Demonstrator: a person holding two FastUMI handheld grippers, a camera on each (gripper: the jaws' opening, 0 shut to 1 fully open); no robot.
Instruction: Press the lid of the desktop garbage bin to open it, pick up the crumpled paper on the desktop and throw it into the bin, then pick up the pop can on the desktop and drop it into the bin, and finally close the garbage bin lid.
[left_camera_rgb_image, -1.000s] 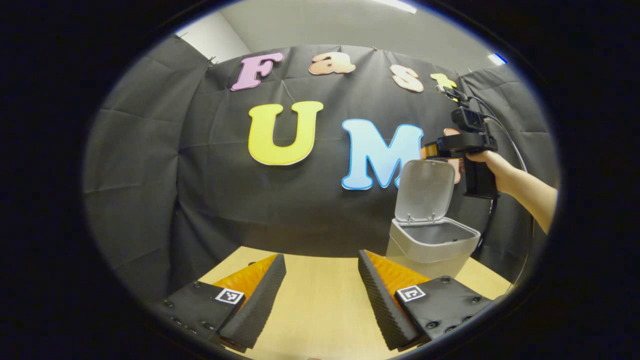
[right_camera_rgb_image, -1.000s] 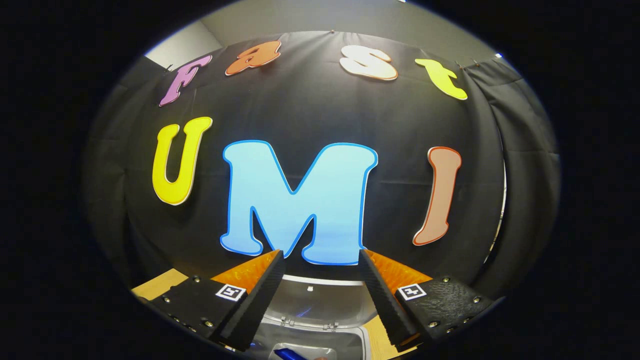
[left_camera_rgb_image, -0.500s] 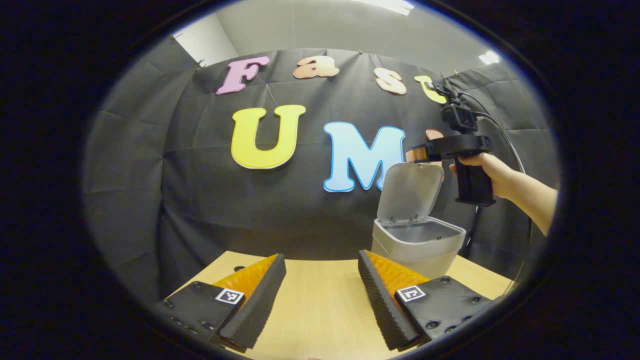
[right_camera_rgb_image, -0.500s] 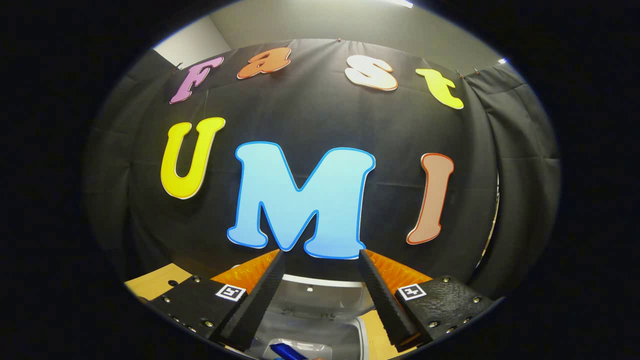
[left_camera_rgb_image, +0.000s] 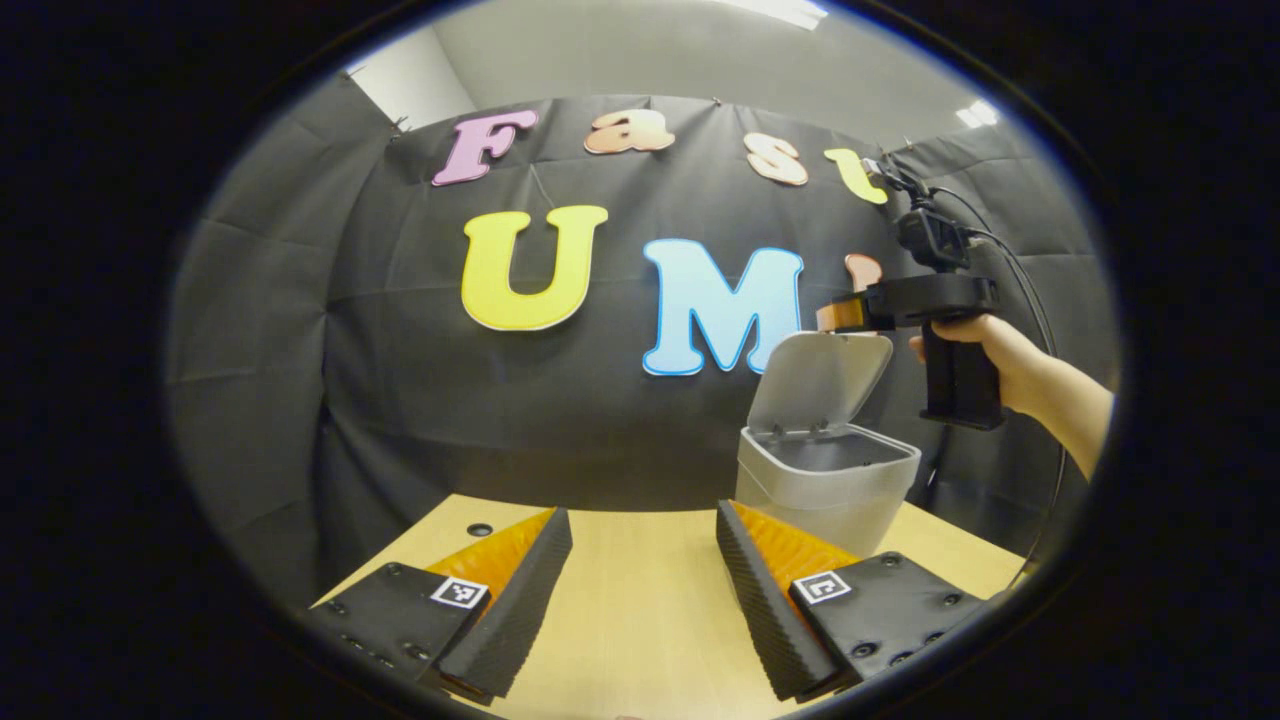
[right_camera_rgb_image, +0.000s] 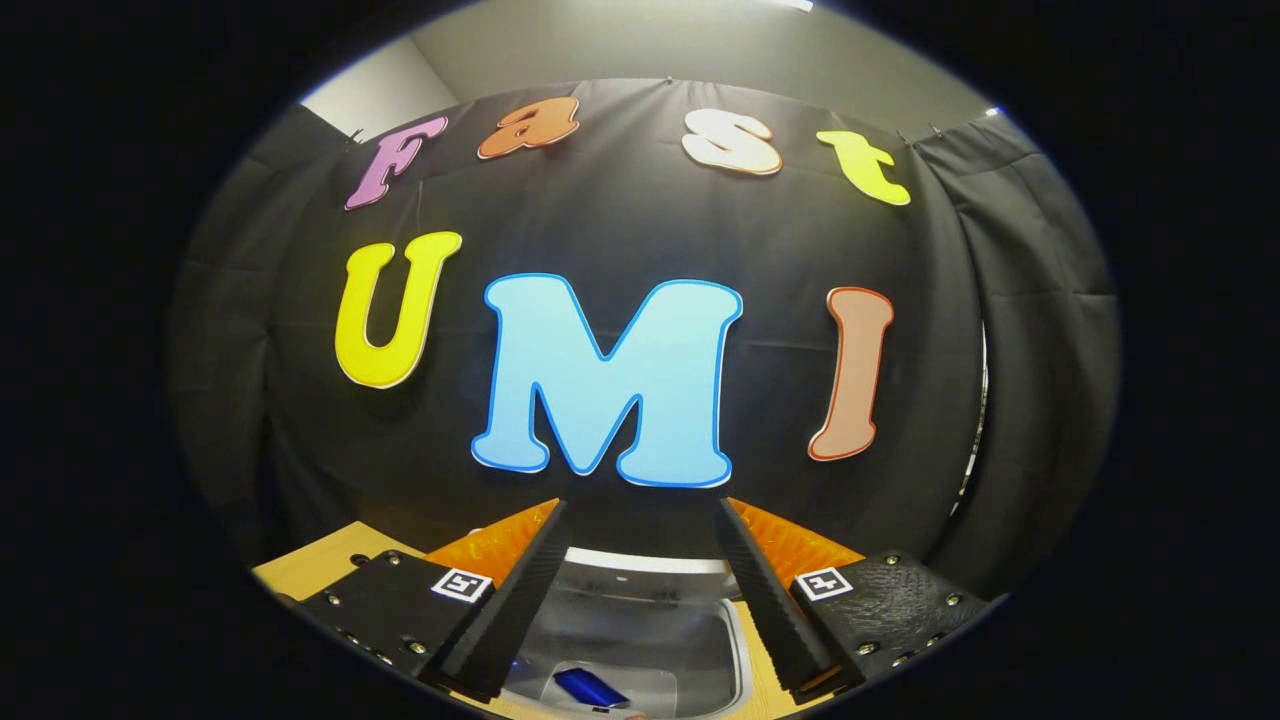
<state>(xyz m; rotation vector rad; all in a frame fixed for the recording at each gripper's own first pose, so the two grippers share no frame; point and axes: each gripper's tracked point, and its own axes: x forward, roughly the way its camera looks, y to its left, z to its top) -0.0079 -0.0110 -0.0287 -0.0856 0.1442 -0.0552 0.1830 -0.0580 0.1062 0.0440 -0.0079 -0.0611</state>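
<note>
A: The garbage bin (left_camera_rgb_image: 825, 480) stands far right on the tabletop (left_camera_rgb_image: 640, 600), its lid (left_camera_rgb_image: 822, 378) tilted up. The right claw (right_camera_rgb_image: 640, 590) is spread and empty just above it; the left claw (left_camera_rgb_image: 640, 580) is spread too.

B: Inside?

A: A blue can (right_camera_rgb_image: 590, 687). Pushing off-centre could tip the light bin.

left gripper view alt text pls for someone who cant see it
A small grey bin stands on a wooden table, lid tipped up. A hand holds the right hand-held gripper above it. The left hand-held gripper is open, empty.
</note>
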